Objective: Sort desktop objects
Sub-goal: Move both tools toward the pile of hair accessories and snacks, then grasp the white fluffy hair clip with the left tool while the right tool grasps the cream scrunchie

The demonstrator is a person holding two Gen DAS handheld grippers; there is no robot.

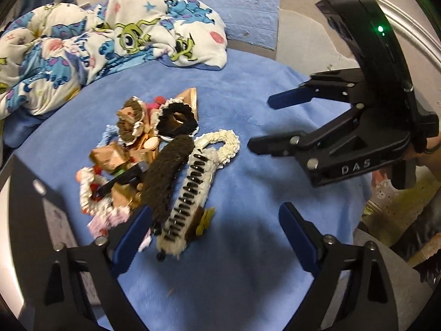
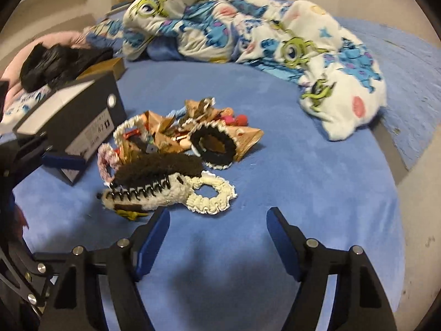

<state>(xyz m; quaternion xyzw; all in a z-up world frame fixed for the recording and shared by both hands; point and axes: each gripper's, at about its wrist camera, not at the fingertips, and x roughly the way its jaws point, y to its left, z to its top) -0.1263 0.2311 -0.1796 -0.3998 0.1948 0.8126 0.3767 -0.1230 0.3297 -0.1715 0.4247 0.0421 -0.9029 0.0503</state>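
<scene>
Both my left gripper (image 1: 215,230) and right gripper (image 2: 217,230) hover wide open and empty just short of the pile (image 1: 146,162) mid-blanket (image 2: 303,179), where 1 careless pinch could snag several tangled scrunchies and clips together.

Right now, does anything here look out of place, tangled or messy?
Yes. The hair accessories lie in one jumbled heap on the blue blanket, with the brown fuzzy clip overlapping the cream clip. A crumpled cartoon quilt lies behind. Both grippers are open and empty.
</scene>
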